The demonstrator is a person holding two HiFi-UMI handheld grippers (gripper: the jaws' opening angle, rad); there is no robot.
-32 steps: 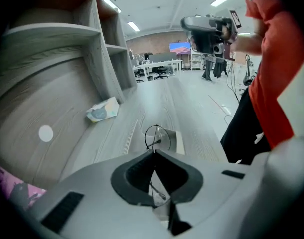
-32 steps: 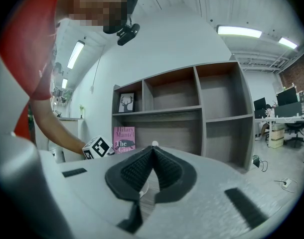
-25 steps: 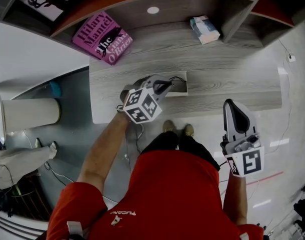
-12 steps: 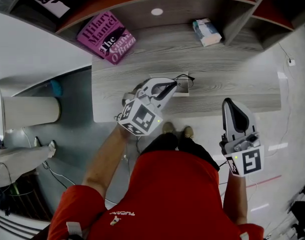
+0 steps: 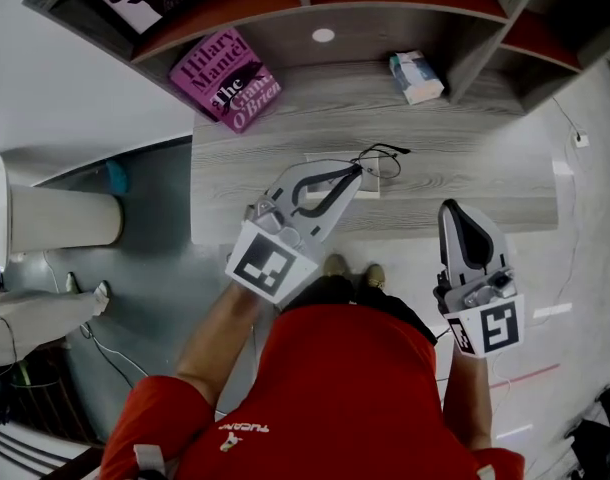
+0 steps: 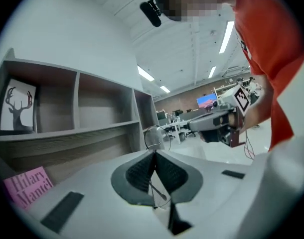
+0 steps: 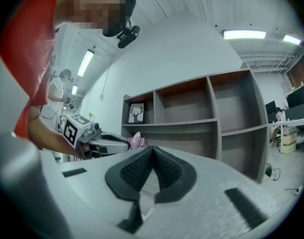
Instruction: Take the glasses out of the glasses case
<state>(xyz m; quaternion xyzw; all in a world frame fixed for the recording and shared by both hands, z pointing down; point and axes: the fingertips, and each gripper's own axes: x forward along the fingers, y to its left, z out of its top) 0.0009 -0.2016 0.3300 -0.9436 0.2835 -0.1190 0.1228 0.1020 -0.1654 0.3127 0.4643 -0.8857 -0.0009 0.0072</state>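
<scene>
Head view: left gripper [image 5: 355,172] is pinched shut on the glasses [image 5: 381,156], which hang off its tip toward upper right, over the open glasses case [image 5: 369,184]. Frame's long axis runs roughly left-right. Right gripper [image 5: 453,210] is closed, empty, well apart at lower right.

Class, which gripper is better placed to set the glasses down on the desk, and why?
Left. The left gripper is shut on the glasses and holds them above the desk. The right gripper is shut on nothing.
</scene>
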